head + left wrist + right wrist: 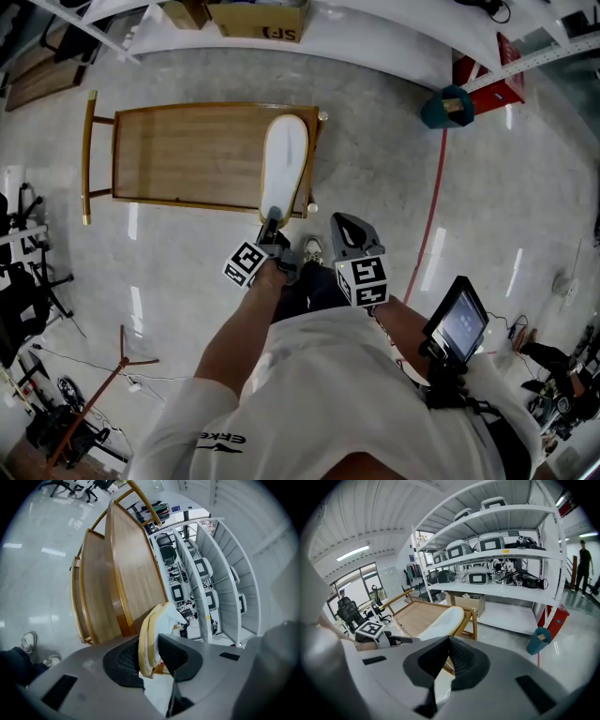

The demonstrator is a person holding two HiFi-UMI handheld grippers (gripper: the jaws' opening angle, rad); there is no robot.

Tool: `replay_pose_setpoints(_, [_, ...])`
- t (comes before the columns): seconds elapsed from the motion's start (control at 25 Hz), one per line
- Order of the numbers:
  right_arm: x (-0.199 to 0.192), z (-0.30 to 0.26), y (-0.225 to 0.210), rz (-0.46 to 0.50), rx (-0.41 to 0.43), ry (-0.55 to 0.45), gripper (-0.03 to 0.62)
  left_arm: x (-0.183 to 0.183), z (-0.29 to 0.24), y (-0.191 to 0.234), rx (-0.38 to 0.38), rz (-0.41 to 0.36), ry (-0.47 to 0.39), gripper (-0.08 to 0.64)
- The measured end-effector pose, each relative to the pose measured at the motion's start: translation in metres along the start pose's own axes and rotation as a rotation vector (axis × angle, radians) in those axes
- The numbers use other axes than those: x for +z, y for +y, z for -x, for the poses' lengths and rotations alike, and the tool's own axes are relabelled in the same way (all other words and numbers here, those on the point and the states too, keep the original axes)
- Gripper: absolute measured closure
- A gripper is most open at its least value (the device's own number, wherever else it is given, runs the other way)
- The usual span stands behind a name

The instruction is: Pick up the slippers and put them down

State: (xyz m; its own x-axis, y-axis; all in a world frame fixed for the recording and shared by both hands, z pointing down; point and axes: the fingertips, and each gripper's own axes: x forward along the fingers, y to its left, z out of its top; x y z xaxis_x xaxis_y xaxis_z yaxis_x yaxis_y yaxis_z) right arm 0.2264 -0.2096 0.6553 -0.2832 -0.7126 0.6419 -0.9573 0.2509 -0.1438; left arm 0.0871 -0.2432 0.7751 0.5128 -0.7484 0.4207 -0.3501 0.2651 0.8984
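A pair of white slippers [284, 164] with tan sole edges, pressed flat together, hangs lengthwise over the right end of a low wooden table [187, 155]. My left gripper [272, 225] is shut on their near end; in the left gripper view the two soles [152, 634] stand on edge, pinched between the dark pads. My right gripper [345, 225] hovers just right of the left one, near the table's corner, shut with nothing in it. From the right gripper view the slippers [440, 623] show beyond its closed jaws [449, 641].
A teal bin [447, 106] stands by a red floor line at the right. White shelving [501, 550] with monitors and a cardboard box [260, 19] lines the far wall. Office chairs [349, 611] sit at the left. A person [583, 566] stands far right.
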Motion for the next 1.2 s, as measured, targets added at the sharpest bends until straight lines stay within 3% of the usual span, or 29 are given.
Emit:
replay_pose_setpoints(0.32, [0.004,0.000,0.001,-0.002,0.005,-0.010,0.588,-0.011,0.004,-0.001,0.051,-0.021,0.054,0.474])
replay_pose_setpoints(0.68, [0.006,0.003,0.002,-0.005,0.007,-0.024,0.588,-0.018,0.005,0.006,0.131,-0.062,0.109,0.397])
replay_pose_setpoints(1.2, [0.006,0.008,-0.003,0.000,0.011,-0.036,0.588,-0.023,0.007,0.013,0.137,-0.113,0.135,0.368])
